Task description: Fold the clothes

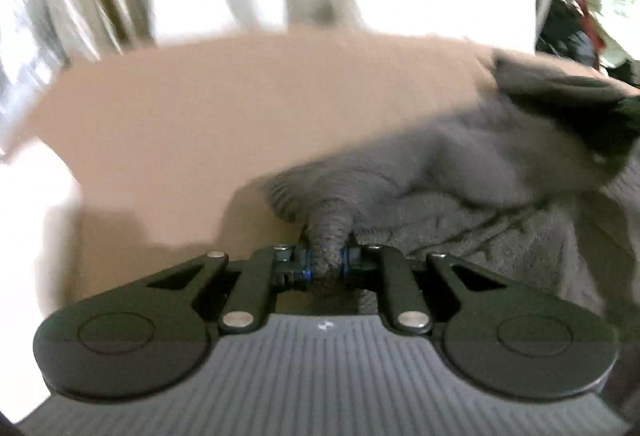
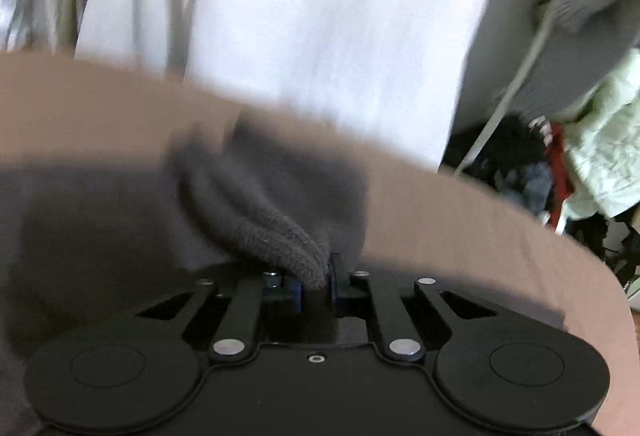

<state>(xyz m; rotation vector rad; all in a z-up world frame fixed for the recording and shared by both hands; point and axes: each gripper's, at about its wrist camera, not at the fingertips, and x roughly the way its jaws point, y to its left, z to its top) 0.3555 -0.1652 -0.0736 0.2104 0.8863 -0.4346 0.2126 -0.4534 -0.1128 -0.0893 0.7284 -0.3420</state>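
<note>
Left gripper and right gripper are each clamped tight on a bunched fold of the grey knit garment, which lies on the tan table

One grey knitted garment lies on one tan table. Two grippers show, one per view: the left gripper and the right gripper, each with two fingers pinching a fold of that garment. One white curtain hangs at the far side. One pale green cloth sits far right.
</note>
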